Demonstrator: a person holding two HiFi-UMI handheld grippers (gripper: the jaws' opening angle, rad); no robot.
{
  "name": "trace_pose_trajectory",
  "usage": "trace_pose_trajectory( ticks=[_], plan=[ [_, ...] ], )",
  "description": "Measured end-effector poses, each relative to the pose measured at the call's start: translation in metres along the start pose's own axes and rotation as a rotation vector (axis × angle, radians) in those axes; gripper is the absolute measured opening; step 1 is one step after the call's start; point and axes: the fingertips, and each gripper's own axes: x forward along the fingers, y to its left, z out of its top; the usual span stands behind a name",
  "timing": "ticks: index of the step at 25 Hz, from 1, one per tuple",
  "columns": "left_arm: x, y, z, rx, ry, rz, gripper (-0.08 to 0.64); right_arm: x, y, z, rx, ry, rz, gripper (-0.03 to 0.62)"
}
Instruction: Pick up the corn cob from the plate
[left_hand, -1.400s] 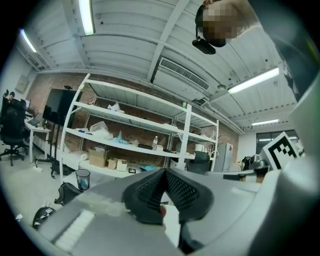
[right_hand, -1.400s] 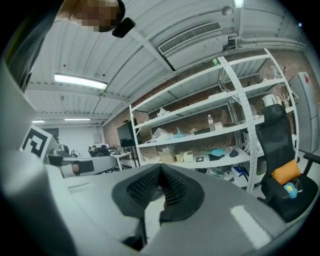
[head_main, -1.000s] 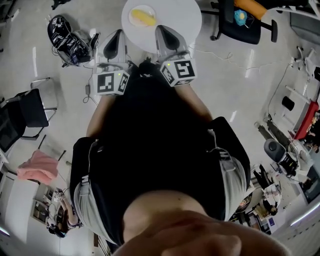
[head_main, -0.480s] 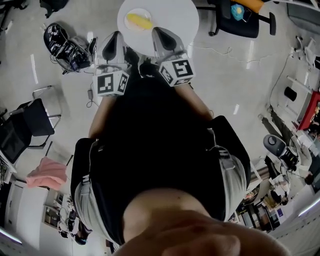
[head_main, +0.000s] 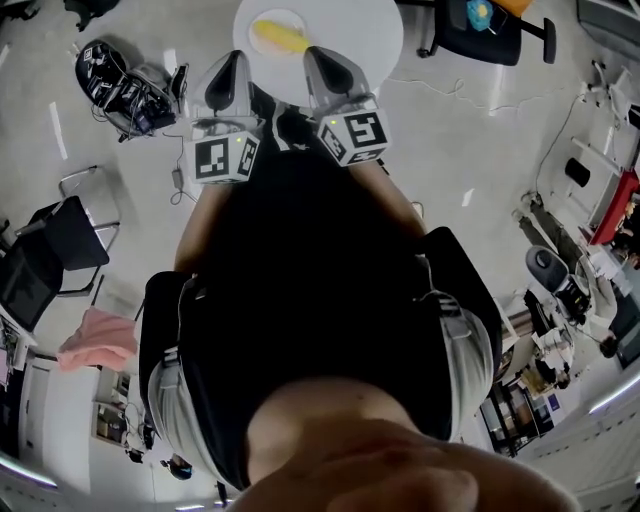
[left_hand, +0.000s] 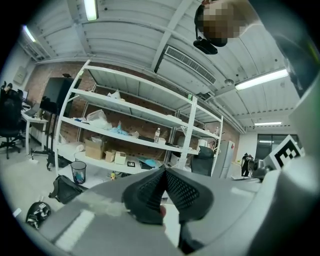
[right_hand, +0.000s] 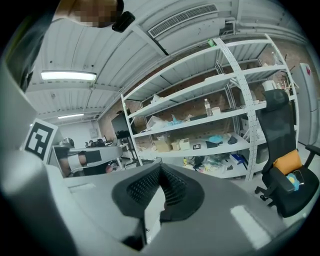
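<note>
A yellow corn cob (head_main: 281, 38) lies on a white plate (head_main: 262, 17) on a round white table (head_main: 372, 40) at the top of the head view. My left gripper (head_main: 233, 62) hovers at the table's near edge, just left of and short of the plate. My right gripper (head_main: 318, 56) reaches over the near edge, close to the cob's right end. Both stand apart from the cob. In the left gripper view the left gripper (left_hand: 164, 171) has its pads together with nothing held. The right gripper (right_hand: 160, 167) is likewise shut and empty. Neither gripper view shows the cob.
A black office chair (head_main: 490, 40) with an orange and a blue item stands right of the table. A dark bag (head_main: 112, 82) and cables lie on the floor at left. Another black chair (head_main: 45, 250) and a pink cloth (head_main: 95, 338) are farther left. White shelving (left_hand: 125, 125) stands ahead.
Both grippers have crept forward toward the table, their tips now over its near edge. Both stay shut and empty, and the cob has not moved on the plate.
</note>
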Motion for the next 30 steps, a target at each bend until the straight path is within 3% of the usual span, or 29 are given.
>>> trace_pose_trajectory(
  ticks=[17, 30],
  plan=[
    [0.029, 0.038, -0.059, -0.087, 0.112, 0.023, 0.006, 0.039, -0.021, -0.057, 0.013, 0.137, -0.026, 0.011],
    [0.055, 0.052, -0.111, -0.121, 0.184, 0.008, 0.006, 0.065, -0.044, -0.113, 0.040, 0.247, -0.037, 0.085]
  ],
)
